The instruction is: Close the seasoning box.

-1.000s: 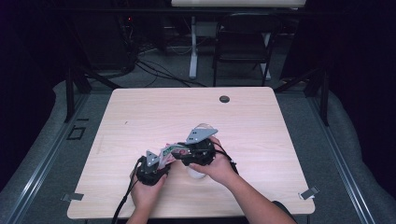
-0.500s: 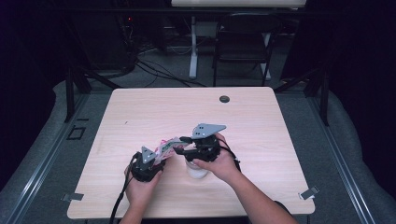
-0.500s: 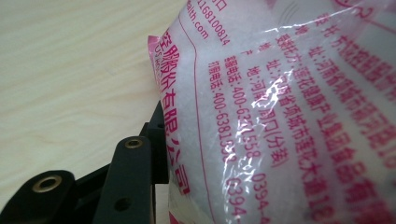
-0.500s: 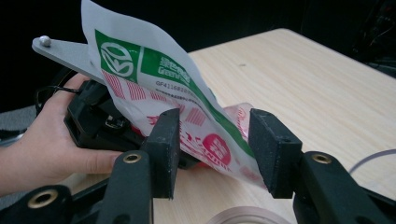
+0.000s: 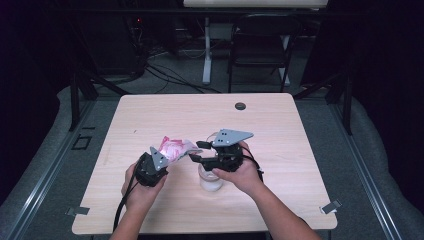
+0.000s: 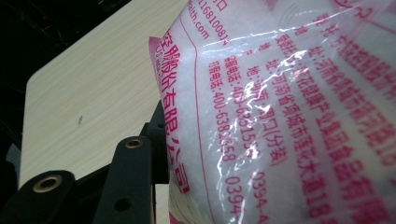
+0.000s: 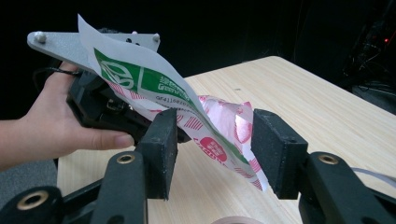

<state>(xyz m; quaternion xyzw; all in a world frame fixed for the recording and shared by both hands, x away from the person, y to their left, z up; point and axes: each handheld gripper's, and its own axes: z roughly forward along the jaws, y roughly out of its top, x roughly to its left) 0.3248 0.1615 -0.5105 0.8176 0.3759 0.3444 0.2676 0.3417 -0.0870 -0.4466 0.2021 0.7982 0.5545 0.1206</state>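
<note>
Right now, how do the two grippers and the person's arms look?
Both grippers, left gripper and right gripper, are black, each with a grey three-cornered plate on top and brass-coloured rivets on the jaws. The pads are blocky, rough and black. A black cable trails from the left. Forearms are bare, no sleeves.

each hand-held gripper is black: the left hand-held gripper (image 5: pixel 150 169) and the right hand-held gripper (image 5: pixel 202 151) carry grey three-cornered plates with screws, brass-ringed jaw pivots, blocky matte pads, trailing black cable; forearms bare.

L gripper (image 5: pixel 156 161) clamped & raised; R gripper (image 5: pixel 196 151) jaws just been opening, both hands close together.
</note>
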